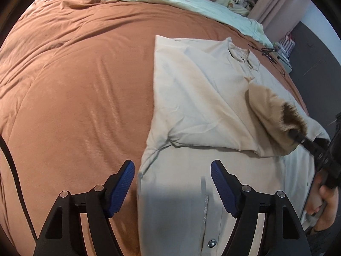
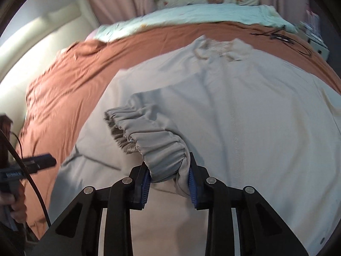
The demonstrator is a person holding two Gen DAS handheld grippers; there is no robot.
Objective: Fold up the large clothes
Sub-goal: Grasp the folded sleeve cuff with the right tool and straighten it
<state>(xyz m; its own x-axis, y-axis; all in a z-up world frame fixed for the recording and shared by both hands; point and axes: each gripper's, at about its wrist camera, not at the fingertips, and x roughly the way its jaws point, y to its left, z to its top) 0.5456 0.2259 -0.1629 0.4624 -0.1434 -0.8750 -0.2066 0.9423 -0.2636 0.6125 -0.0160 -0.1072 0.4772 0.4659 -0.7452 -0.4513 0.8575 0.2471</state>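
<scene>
Blue-padded fingers (image 2: pixel 190 177) of the right gripper (image 2: pixel 168 180) sat nearest the lens, closed most of the way onto the gathered elastic cuff (image 2: pixel 153 147) of the jacket's sleeve, the bunched fabric pinched between the pads. Gripping at the cuff made sense: it is the stiffest, thickest part of the sleeve, so the whole sleeve could be carried across by one hold.

The pale grey jacket (image 2: pixel 245 111) lay front-up and spread on the rust-brown bedcover (image 1: pixel 74 85), collar (image 2: pixel 221 49) toward the far side, near the mint-green quilt (image 1: pixel 191 2). From the left wrist view, its left sleeve and side (image 1: pixel 191 98) already lay folded in over the chest — a judgement from the diagonal crease there.

The left gripper (image 1: pixel 172 183) held nothing; its jaws stood wide apart, just above the jacket's left edge where it met the bedcover. I judged it was placed there to take that edge next — or to pin it while the sleeve crossed. A black cable (image 2: pixel 279 35) lay far right, clear of the work.
</scene>
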